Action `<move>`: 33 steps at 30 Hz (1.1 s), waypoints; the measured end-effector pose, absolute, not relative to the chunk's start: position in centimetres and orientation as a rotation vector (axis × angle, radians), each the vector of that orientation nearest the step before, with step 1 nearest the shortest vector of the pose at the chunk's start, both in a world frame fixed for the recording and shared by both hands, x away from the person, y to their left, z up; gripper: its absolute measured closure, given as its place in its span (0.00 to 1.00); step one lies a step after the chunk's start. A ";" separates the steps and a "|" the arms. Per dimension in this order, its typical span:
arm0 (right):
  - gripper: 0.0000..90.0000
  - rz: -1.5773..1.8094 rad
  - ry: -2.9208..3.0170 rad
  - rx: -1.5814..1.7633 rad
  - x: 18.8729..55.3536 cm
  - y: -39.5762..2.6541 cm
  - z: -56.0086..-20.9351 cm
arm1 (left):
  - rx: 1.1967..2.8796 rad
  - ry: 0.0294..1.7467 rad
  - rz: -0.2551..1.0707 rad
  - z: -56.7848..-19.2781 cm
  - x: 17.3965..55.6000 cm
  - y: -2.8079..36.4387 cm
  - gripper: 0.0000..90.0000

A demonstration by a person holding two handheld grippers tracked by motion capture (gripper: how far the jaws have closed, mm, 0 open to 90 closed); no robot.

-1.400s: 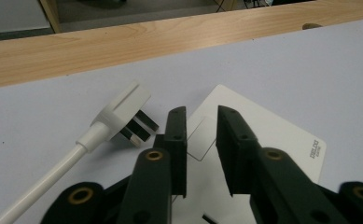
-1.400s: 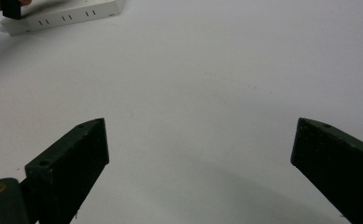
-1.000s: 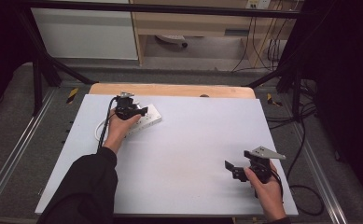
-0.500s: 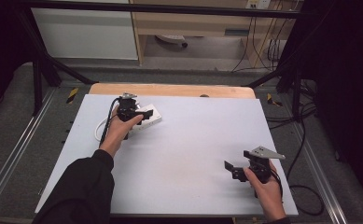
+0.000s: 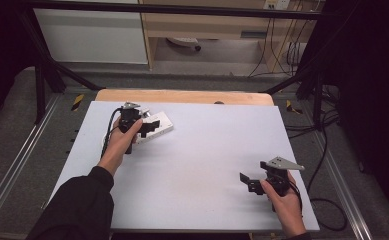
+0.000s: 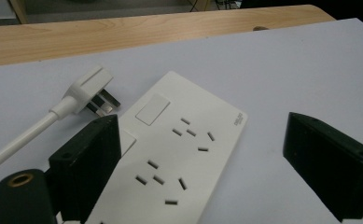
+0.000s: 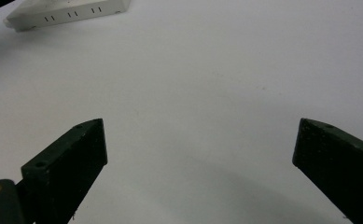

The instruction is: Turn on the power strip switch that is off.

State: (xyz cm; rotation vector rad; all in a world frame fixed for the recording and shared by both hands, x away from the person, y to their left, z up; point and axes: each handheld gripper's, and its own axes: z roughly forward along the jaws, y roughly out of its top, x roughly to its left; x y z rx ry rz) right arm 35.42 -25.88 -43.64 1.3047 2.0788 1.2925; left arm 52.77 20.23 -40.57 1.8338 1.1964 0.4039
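The white power strip [image 6: 179, 154] lay at the table's [image 5: 207, 150] far left with its plug [image 6: 88, 91] just beside, the left gripper [image 6: 202, 158] gaping over it and liable to nudge it askew, the right gripper [image 5: 254, 182] also open, well apart.

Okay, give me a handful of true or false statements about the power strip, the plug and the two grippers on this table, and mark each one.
1. The white power strip lies flat on the white table. True.
2. The left gripper is clamped shut on the power strip. False: its jaws stand wide apart, the strip lying between and below them.
3. The white plug is pushed into one of the strip's sockets. False: it lies on the table beside the strip, prongs bare.
4. The right gripper is open, with nothing between its jaws. True.
5. The right gripper hovers directly over the power strip. False: it is at the table's near right, far from the strip at the far left.
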 end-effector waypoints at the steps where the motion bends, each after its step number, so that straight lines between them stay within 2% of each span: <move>1: 0.04 1.292 2.079 1.305 35.4 -25.9 -43.6 | 1.834 1.192 0.403 -40.5 52.6 20.3 0.11; 33: 0.03 1.275 2.097 1.290 35.6 -25.7 -43.8 | 1.770 1.047 0.423 -38.1 44.8 24.7 0.08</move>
